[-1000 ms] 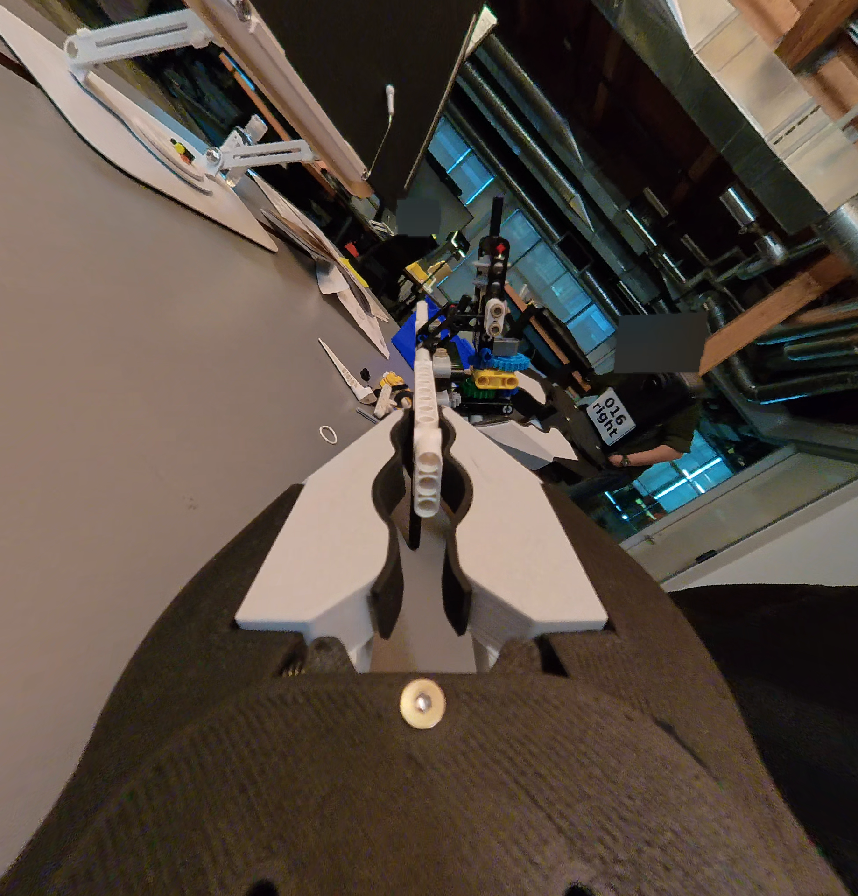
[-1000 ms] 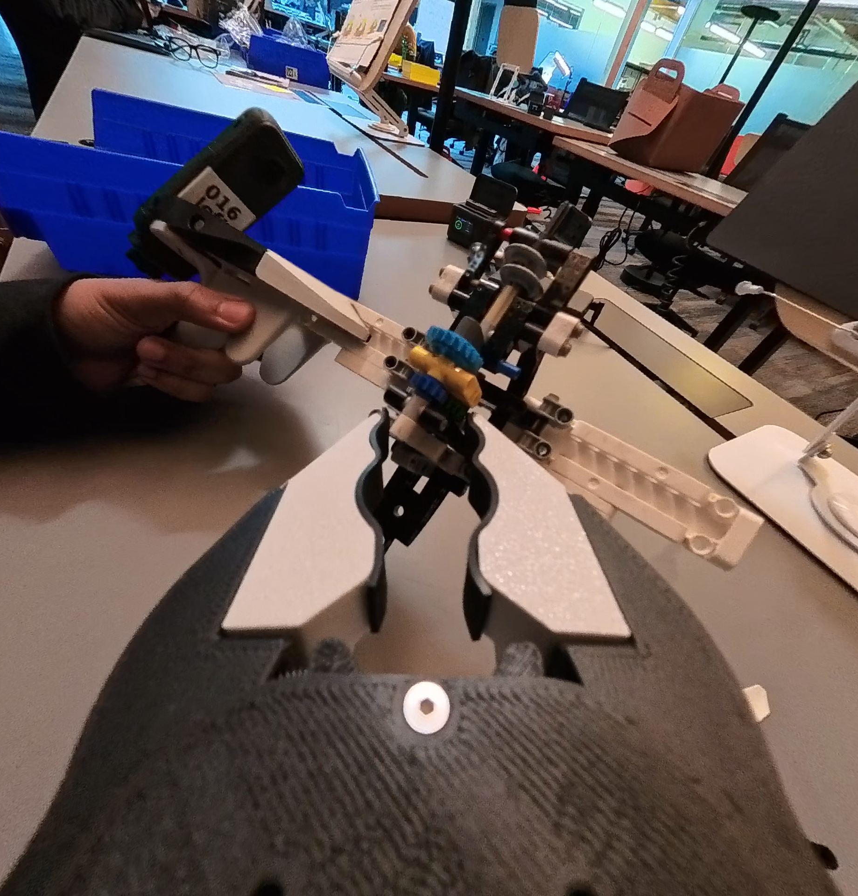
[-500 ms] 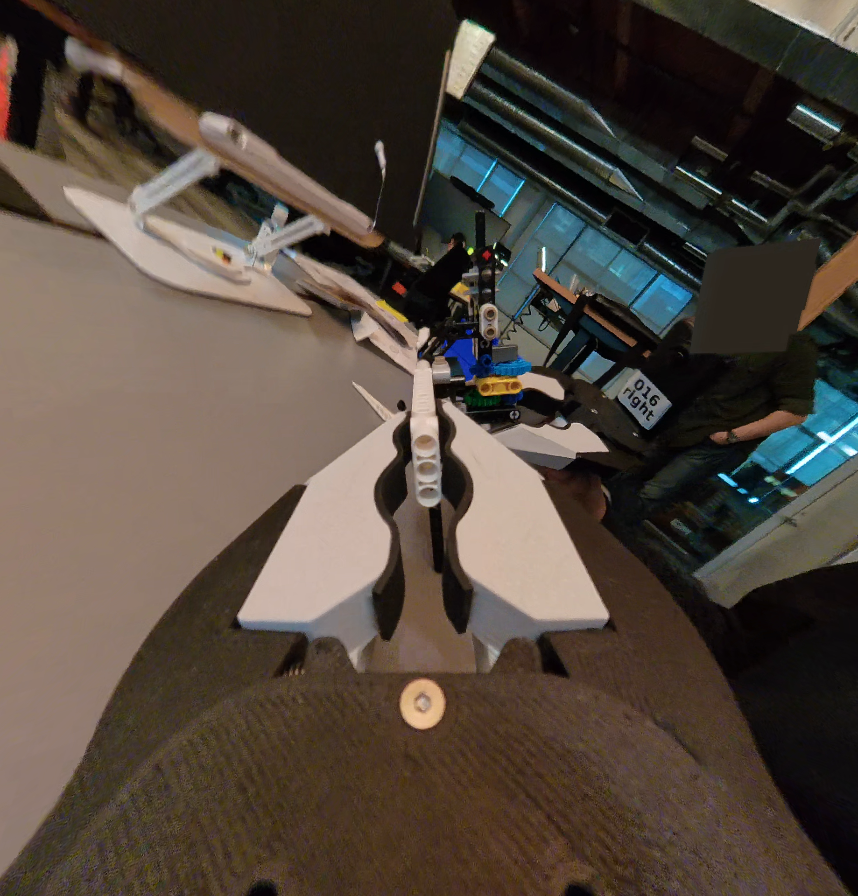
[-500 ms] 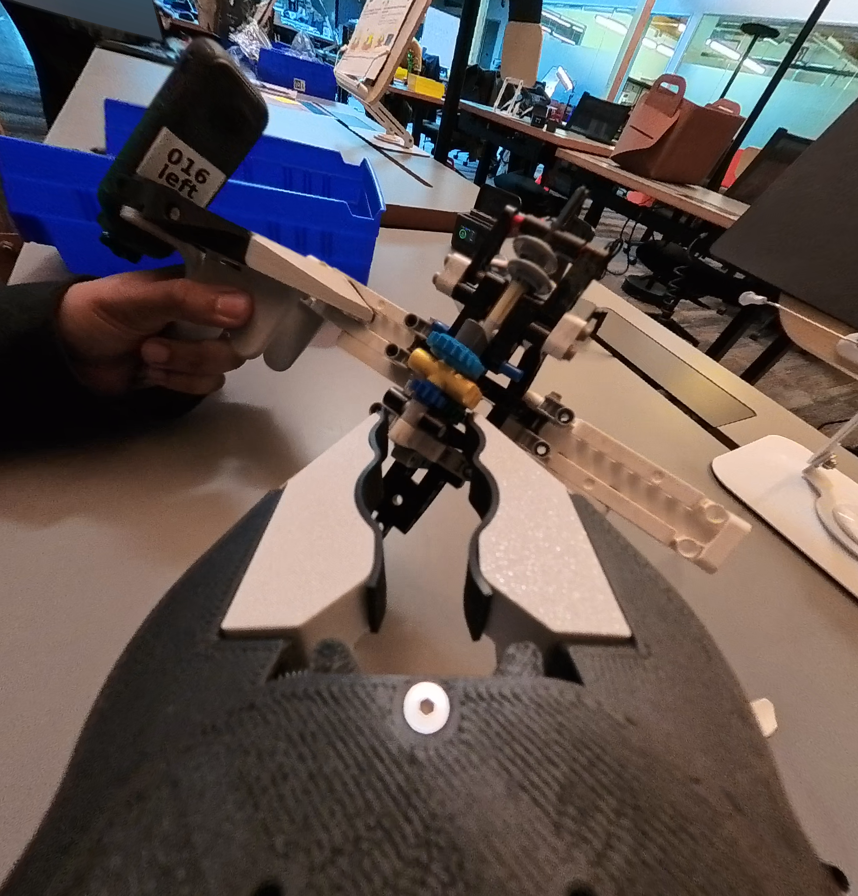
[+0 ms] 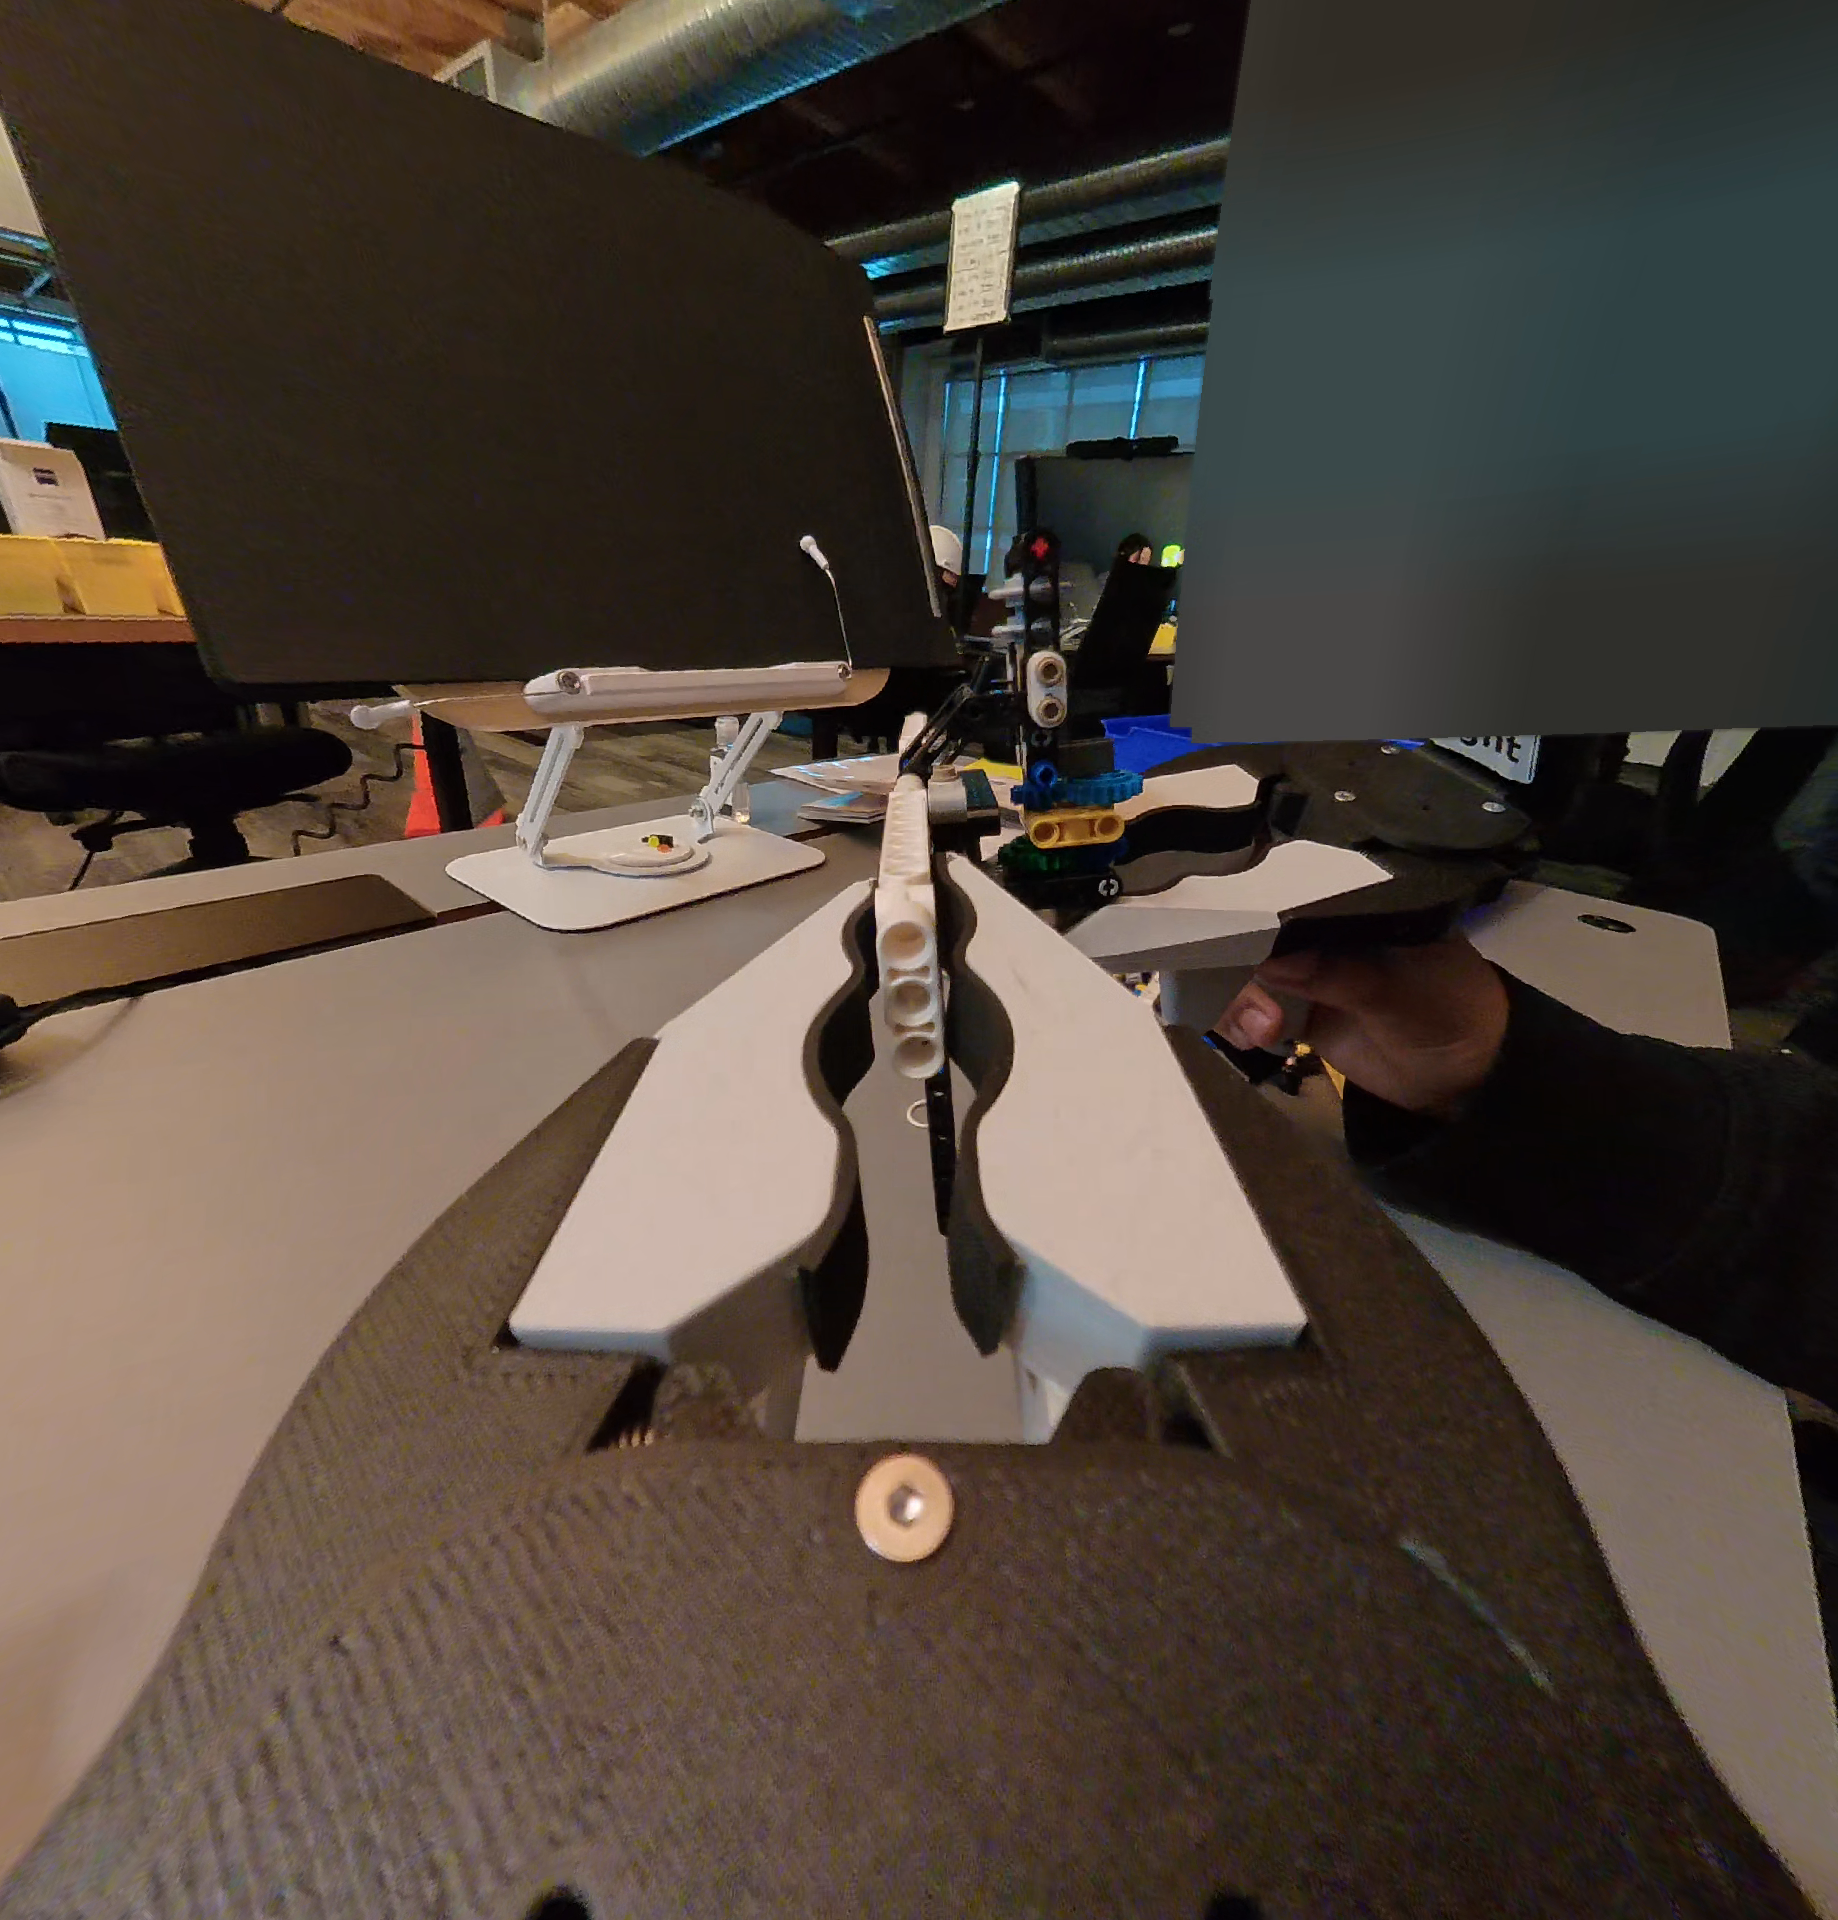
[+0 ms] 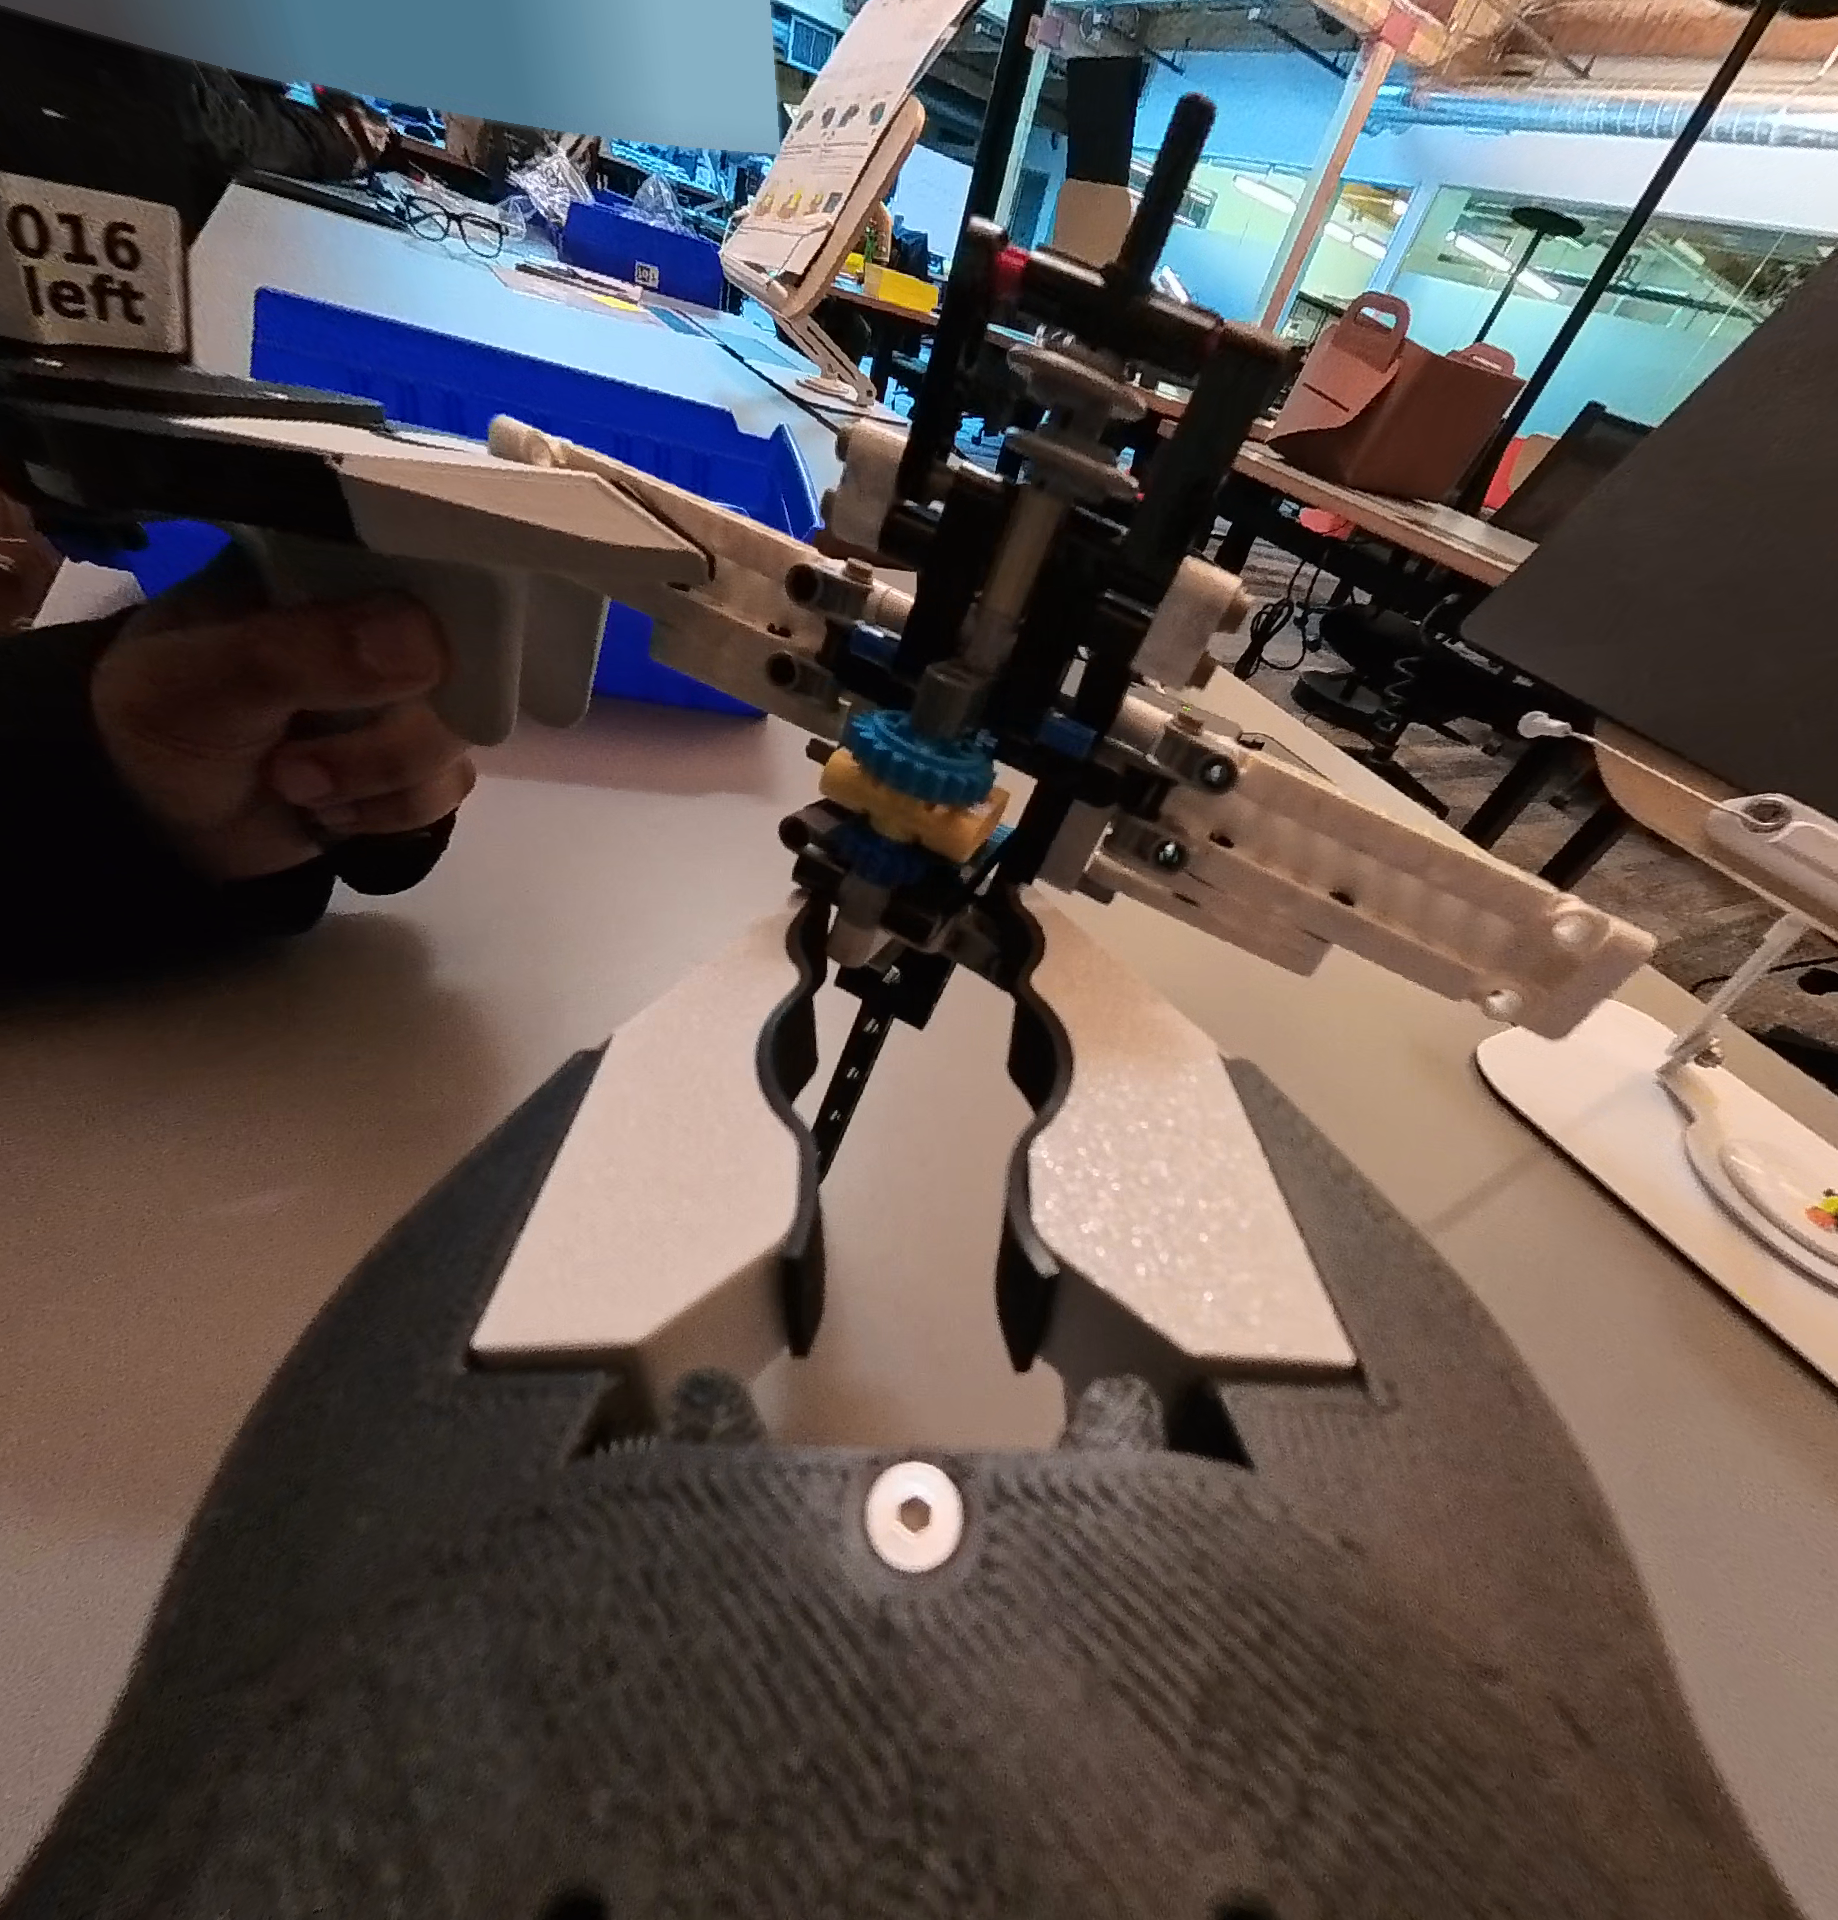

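Note:
A toy-brick model is held in the air between both grippers. It has a long white beam (image 6: 1393, 873), a black upright frame (image 6: 1081, 436) with grey gears, and blue gears around a yellow piece (image 6: 915, 800). My left gripper (image 5: 910, 935) is shut on the end of the white beam (image 5: 910, 977); the right wrist view shows it (image 6: 541, 520) clamping that end. My right gripper (image 6: 910, 925) is shut on the model's black and grey base block (image 6: 894, 925), below the gears. The left wrist view shows the right gripper (image 5: 1237, 873) at the gear stack (image 5: 1076, 826).
A grey table (image 5: 271, 1143) lies below. A white stand (image 5: 634, 842) carries a black board (image 5: 479, 364). A blue bin (image 6: 499, 436) stands behind the left gripper. A person's hands (image 6: 271, 727) hold the grippers. A brown bag (image 6: 1403, 405) sits on a far desk. The grippers' ends are close to 7 cm from one another.
Both grippers have rotated together with the model, so its black frame now stands more upright and the left wrist view is level. Both grasps have stayed shut on the model.

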`<state>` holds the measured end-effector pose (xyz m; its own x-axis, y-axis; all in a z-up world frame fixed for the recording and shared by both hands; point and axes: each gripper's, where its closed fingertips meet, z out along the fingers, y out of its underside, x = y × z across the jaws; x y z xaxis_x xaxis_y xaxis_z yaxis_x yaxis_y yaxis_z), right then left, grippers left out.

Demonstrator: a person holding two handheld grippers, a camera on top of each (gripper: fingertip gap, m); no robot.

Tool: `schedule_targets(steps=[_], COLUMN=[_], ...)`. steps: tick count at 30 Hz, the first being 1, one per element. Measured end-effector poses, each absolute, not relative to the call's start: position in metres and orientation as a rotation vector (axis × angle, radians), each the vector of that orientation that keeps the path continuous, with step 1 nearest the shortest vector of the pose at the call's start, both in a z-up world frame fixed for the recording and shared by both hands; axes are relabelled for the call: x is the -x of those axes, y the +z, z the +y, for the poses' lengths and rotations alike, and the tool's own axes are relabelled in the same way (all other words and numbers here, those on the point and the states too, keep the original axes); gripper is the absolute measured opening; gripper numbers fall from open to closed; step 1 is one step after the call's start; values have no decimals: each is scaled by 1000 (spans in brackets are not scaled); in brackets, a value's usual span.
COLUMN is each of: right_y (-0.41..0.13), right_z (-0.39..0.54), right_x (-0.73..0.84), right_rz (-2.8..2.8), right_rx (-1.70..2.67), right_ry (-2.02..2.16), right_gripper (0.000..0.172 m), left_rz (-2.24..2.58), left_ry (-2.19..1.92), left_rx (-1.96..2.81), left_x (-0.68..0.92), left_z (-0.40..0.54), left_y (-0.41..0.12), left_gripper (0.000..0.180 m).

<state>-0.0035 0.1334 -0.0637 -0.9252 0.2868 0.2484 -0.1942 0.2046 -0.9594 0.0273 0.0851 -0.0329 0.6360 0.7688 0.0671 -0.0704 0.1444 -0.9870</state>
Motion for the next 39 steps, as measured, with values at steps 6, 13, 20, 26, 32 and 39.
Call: schedule_targets(steps=[6, 13, 20, 26, 32, 39], right_y=[-65, -66, -69, -70, -69, -70], right_z=[133, 133, 132, 131, 131, 130], right_x=[4, 4, 4, 4, 3, 3], right_rz=[-2117, -2120, -2130, -2130, -2128, -2128], right_rx=[85, 84, 81, 74, 76, 77], right_ry=[1759, 1740, 1721, 1705, 1705, 1701], right_gripper=[31, 31, 29, 27, 27, 27], left_rz=[-672, -685, -712, -734, -761, -793], left_ry=[686, 676, 641, 601, 543, 474], left_rx=[1299, 1301, 1297, 1286, 1266, 1243], left_x=[-27, -25, -23, -21, -18, -16], left_z=[85, 84, 83, 81, 79, 77], left_y=[-33, -35, -38, -40, -42, -45], left_gripper=[6, 5, 5, 6, 6, 6])
